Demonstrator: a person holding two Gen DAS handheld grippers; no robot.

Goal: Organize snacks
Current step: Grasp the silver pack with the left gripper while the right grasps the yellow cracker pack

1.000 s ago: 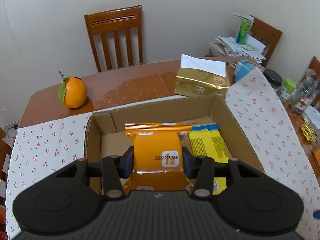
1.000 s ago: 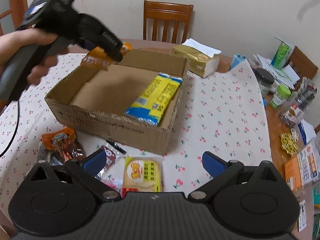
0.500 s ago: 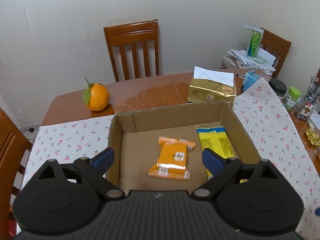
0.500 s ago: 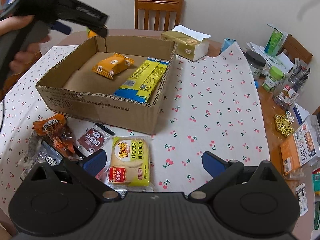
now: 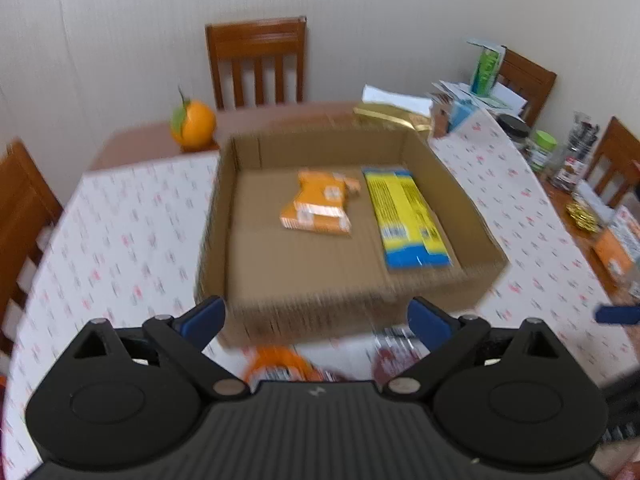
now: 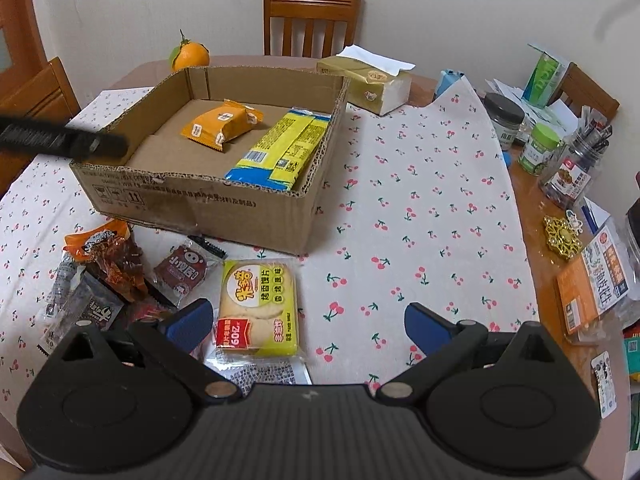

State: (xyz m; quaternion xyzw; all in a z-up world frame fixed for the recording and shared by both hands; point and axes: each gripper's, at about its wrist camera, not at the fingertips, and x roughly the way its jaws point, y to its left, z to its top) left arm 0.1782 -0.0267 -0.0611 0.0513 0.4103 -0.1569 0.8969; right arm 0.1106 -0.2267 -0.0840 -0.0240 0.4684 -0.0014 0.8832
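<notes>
A cardboard box [image 6: 200, 208] stands on the cherry-print tablecloth; it also shows in the left wrist view [image 5: 472, 216]. Inside lie an orange snack pack [image 6: 222, 122] [image 5: 320, 206] and a yellow-and-blue pack [image 6: 280, 148] [image 5: 406, 218]. My left gripper [image 5: 318, 320] is open and empty, above the box's near wall. My right gripper [image 6: 306, 324] is open and empty, just above a yellow rice-cracker pack [image 6: 258, 308] in front of the box. Several loose snack packs [image 6: 116, 264] lie left of it.
An orange [image 6: 190, 56] and a gold tissue box [image 6: 368, 80] sit behind the box. Jars and papers [image 6: 560, 148] crowd the table's right edge. Wooden chairs [image 6: 312, 16] stand around. The left gripper's finger [image 6: 64, 140] reaches in from the left.
My left gripper let go of the orange pack, which now lies in the box, and drew back toward the box's near wall. My right gripper moved closer to the yellow cracker pack.
</notes>
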